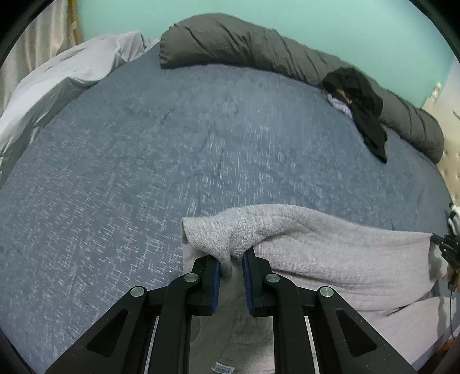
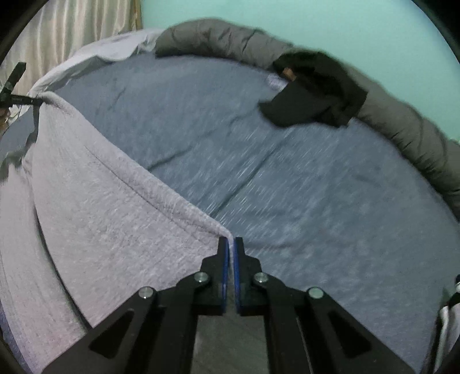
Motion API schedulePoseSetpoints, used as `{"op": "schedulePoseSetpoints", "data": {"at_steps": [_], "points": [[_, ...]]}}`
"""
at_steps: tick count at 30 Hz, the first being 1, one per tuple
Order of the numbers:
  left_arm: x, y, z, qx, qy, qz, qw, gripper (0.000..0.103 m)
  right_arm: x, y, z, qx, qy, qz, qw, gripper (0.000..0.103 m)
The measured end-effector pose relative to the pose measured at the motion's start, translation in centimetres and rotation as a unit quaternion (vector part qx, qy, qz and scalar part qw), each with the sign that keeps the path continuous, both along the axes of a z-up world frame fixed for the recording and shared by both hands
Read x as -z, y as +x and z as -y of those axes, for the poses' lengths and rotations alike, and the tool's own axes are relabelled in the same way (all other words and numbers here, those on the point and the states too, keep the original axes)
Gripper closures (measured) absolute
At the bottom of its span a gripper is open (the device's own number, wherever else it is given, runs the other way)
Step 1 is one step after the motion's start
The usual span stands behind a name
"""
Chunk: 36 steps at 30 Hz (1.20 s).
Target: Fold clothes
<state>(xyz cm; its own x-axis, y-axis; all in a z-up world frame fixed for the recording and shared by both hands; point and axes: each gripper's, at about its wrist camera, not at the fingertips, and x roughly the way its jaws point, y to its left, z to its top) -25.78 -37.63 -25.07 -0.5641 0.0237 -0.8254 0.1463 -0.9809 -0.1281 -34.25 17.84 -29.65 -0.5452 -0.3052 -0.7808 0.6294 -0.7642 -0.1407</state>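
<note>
Bed cover point(image 1: 172, 161), blue-grey, flecked weave: fills most of both views; one long crease runs across it in the right wrist view

Rolled duvet point(image 1: 258, 49), dark grey: lies along the far edge of the bed against the green wall point(image 1: 316, 20)

Sheet point(image 1: 57, 83), pale lilac-white, crumpled: far left corner of the bed, in front of a cream curtain point(image 2: 80, 28)

Towel point(image 1: 330, 259), pale grey-lilac knit, the piece being folded: at the near edge of the bed, held up by its top edge between the two grippers, the rest hanging below; a small white label shows on the lower part in the left wrist view

Dark clothes point(image 1: 365, 115), black, heaped: far right of the bed, resting against the duvet, with a small pale garment partly under the heap

Left gripper point(image 1: 231, 263): jaws narrow, blue pads clamped on a bunched corner of the towel

Right gripper point(image 2: 231, 244): jaws almost together, pinching the other top corner of the towel, its edge stretching away left toward the left gripper
</note>
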Motion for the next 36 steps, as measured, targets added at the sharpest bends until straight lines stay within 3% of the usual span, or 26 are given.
{"op": "schedulePoseSetpoints", "data": {"at_steps": [8, 19, 24, 26, 30, 36], "points": [[-2.1, -2.9, 0.7, -0.008, 0.025, -0.024, 0.9994, 0.088, -3.7, -2.9, -0.9, 0.043, 0.000, -0.034, 0.998, 0.100], [3.3, -9.4, 1.5, -0.017, 0.051, 0.012, 0.9985, 0.088, 1.9, -8.3, 0.0, 0.074, 0.036, 0.011, 0.997, 0.100], [6.3, -11.0, 1.9, -0.018, 0.066, 0.034, 0.9971, 0.081, 5.2, -9.6, 0.5, 0.087, 0.035, 0.036, 0.995, 0.099], [6.8, -10.9, 2.1, -0.018, 0.068, 0.040, 0.9968, 0.072, 5.7, -9.8, 0.1, 0.102, 0.023, 0.044, 0.993, 0.089], [6.3, -9.7, 3.0, -0.023, 0.059, 0.038, 0.9973, 0.059, 4.5, -9.1, -1.3, 0.139, 0.002, 0.027, 0.990, 0.078], [4.9, -6.1, 5.2, -0.035, 0.065, 0.042, 0.9964, 0.058, 0.9, -5.0, -2.8, 0.148, -0.087, 0.025, 0.985, 0.067]]}}
